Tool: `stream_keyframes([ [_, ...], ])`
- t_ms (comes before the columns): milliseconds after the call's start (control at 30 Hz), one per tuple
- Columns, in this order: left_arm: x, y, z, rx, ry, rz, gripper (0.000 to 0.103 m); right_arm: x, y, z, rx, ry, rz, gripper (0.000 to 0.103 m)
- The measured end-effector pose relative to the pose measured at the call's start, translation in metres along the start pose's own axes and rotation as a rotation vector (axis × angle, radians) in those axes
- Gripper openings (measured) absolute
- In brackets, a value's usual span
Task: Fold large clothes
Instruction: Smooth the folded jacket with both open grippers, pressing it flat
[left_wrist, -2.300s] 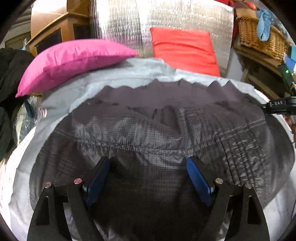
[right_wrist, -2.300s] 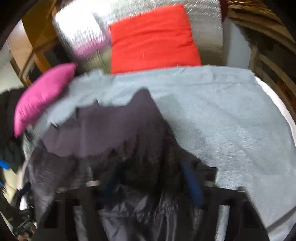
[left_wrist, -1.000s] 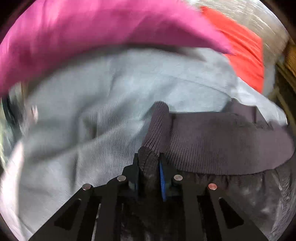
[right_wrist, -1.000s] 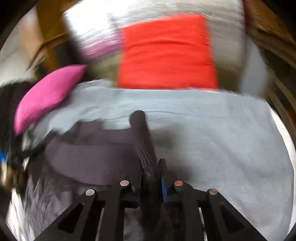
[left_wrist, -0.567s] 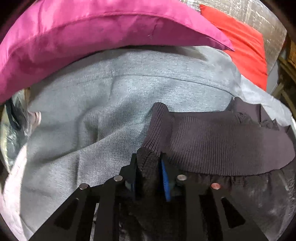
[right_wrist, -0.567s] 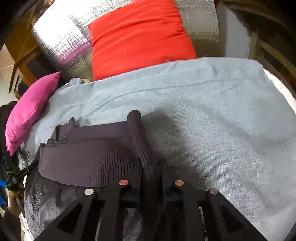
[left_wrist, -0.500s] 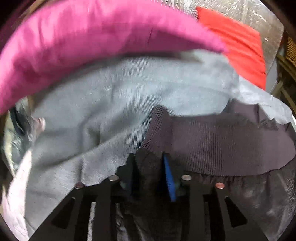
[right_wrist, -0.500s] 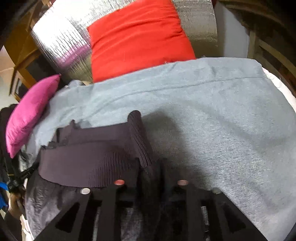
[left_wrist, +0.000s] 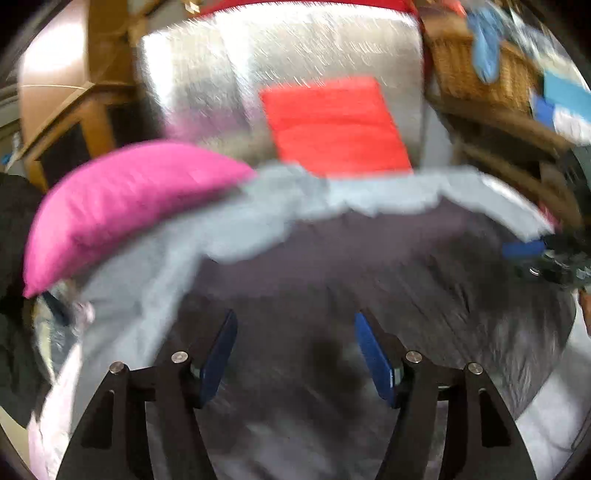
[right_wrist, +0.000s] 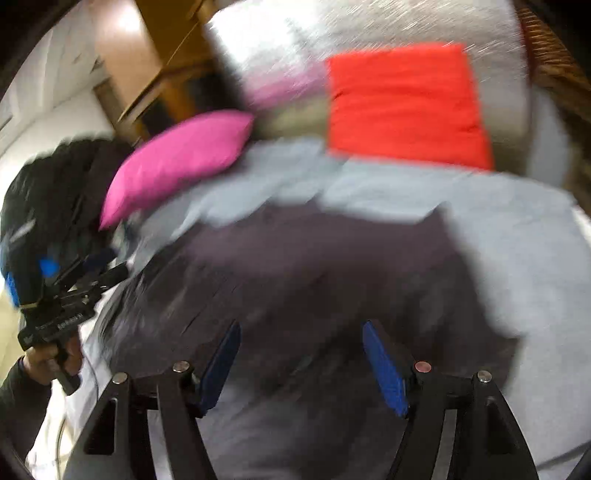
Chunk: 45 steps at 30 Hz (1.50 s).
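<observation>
A dark jacket (left_wrist: 351, 280) (right_wrist: 325, 280) with a ribbed hem lies folded on a grey blanket (left_wrist: 155, 266) (right_wrist: 524, 236); both views are blurred by motion. My left gripper (left_wrist: 295, 354) hangs above the jacket, its jaws opening, blue pads (left_wrist: 218, 354) wide apart with nothing pinched between them. My right gripper (right_wrist: 306, 363) likewise hovers over the cloth with jaws opening and no fabric in its pads (right_wrist: 386, 367). The right gripper's blue tip (left_wrist: 524, 249) shows at the right edge of the left wrist view. A hand (right_wrist: 48, 363) holds the left gripper's handle at the left of the right wrist view.
A pink pillow (left_wrist: 122, 199) (right_wrist: 177, 158) rests at the blanket's far left, a red cushion (left_wrist: 336, 125) (right_wrist: 402, 103) against a silver padded backrest (left_wrist: 258, 74). A wicker basket (left_wrist: 480, 70) sits at the far right, dark clothing (right_wrist: 48, 199) at the left, wooden furniture (left_wrist: 74, 114) behind.
Both grippers let go of the jacket's ribbed hem, opened wide and pulled back from the far edge, so more of the jacket and room now show.
</observation>
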<state>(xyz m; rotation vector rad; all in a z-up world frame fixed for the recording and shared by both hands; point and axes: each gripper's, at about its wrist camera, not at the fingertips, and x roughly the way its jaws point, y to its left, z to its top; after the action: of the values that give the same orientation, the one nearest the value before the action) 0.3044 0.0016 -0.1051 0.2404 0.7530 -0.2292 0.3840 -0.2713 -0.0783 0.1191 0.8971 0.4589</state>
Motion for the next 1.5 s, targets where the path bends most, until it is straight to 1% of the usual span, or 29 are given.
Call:
stream_keyframes([
  [33,0.016,-0.005,-0.004,0.001,0.053,0.019,0.067,0.012,0.002,-0.004,-0.015,0.032,-0.036,0.073],
  [67,0.035,-0.004,-0.009,-0.019,0.119,0.039,0.070,0.025,-0.004,-0.007,-0.021,0.061,-0.107,0.073],
  [100,0.057,0.002,-0.017,-0.073,0.181,0.023,0.070,0.035,-0.013,-0.008,-0.010,0.082,-0.180,0.073],
  [133,0.062,0.005,-0.019,-0.094,0.174,0.021,0.073,0.045,-0.027,-0.010,0.023,0.098,-0.237,0.073],
  [167,0.065,0.009,-0.018,-0.117,0.171,0.038,0.076,0.049,-0.038,-0.009,0.055,0.094,-0.233,0.073],
  [200,0.069,0.016,-0.016,-0.165,0.181,0.039,0.076,0.048,-0.045,-0.007,0.093,0.082,-0.249,0.073],
  [233,0.070,0.018,-0.015,-0.189,0.187,0.038,0.077,0.047,-0.048,-0.005,0.114,0.075,-0.264,0.073],
  [300,0.070,0.020,-0.015,-0.210,0.196,0.045,0.077,0.049,-0.051,-0.004,0.119,0.078,-0.283,0.073],
  [400,0.059,0.022,-0.010,-0.221,0.186,0.074,0.077,0.049,-0.050,-0.003,0.126,0.072,-0.289,0.073],
  [433,0.050,0.022,-0.011,-0.226,0.175,0.081,0.077,0.042,-0.048,-0.003,0.140,0.059,-0.292,0.073],
  [500,0.026,0.019,-0.012,-0.226,0.116,0.078,0.077,0.018,-0.043,-0.009,0.165,0.012,-0.307,0.073],
  [533,0.016,0.017,-0.012,-0.228,0.089,0.076,0.077,0.006,-0.039,-0.008,0.169,-0.021,-0.289,0.073],
  [600,-0.003,0.008,-0.013,-0.229,0.040,0.062,0.077,-0.011,-0.022,-0.012,0.159,-0.061,-0.258,0.073],
  [667,-0.017,-0.003,-0.015,-0.227,-0.004,0.041,0.077,-0.020,-0.002,-0.019,0.130,-0.080,-0.236,0.073],
  [733,-0.023,-0.023,-0.020,-0.190,-0.031,0.043,0.077,-0.022,0.021,-0.033,0.081,-0.083,-0.222,0.073],
  [767,-0.022,-0.033,-0.024,-0.165,-0.039,0.058,0.077,-0.020,0.029,-0.038,0.053,-0.078,-0.227,0.073],
  [800,-0.019,-0.042,-0.032,-0.152,-0.025,0.066,0.077,-0.015,0.037,-0.043,0.024,-0.068,-0.243,0.073],
  [867,0.010,-0.048,-0.038,-0.145,0.064,0.058,0.078,0.001,0.045,-0.058,-0.050,-0.024,-0.311,0.073],
  [900,0.025,-0.046,-0.044,-0.164,0.097,0.060,0.079,0.006,0.043,-0.065,-0.063,0.002,-0.341,0.073],
  [967,0.028,-0.041,-0.043,-0.180,0.091,0.052,0.080,0.014,0.030,-0.076,-0.049,0.009,-0.383,0.074],
  [1033,0.015,-0.033,-0.040,-0.200,0.087,0.026,0.079,0.012,0.026,-0.075,-0.033,0.009,-0.388,0.074],
  [1067,0.005,-0.027,-0.040,-0.207,0.063,0.023,0.079,0.007,0.026,-0.073,-0.020,0.010,-0.386,0.074],
  [1167,-0.027,-0.002,-0.053,-0.208,-0.025,0.086,0.079,-0.015,0.029,-0.075,-0.001,-0.023,-0.374,0.074],
  [1233,-0.037,0.016,-0.069,-0.221,-0.038,0.140,0.079,-0.034,0.032,-0.084,0.009,-0.068,-0.369,0.074],
  [1300,-0.038,0.036,-0.085,-0.250,-0.015,0.189,0.079,-0.051,0.033,-0.097,0.029,-0.108,-0.363,0.074],
  [1333,-0.038,0.040,-0.089,-0.267,0.004,0.200,0.079,-0.056,0.035,-0.104,0.025,-0.123,-0.380,0.074],
  [1367,-0.030,0.050,-0.097,-0.300,0.042,0.209,0.080,-0.056,0.035,-0.111,0.014,-0.127,-0.406,0.074],
  [1433,-0.017,0.058,-0.105,-0.324,0.095,0.212,0.082,-0.046,0.028,-0.120,-0.003,-0.085,-0.453,0.075],
  [1500,-0.021,0.058,-0.100,-0.335,0.076,0.234,0.082,-0.039,0.020,-0.123,0.001,-0.079,-0.463,0.075],
])
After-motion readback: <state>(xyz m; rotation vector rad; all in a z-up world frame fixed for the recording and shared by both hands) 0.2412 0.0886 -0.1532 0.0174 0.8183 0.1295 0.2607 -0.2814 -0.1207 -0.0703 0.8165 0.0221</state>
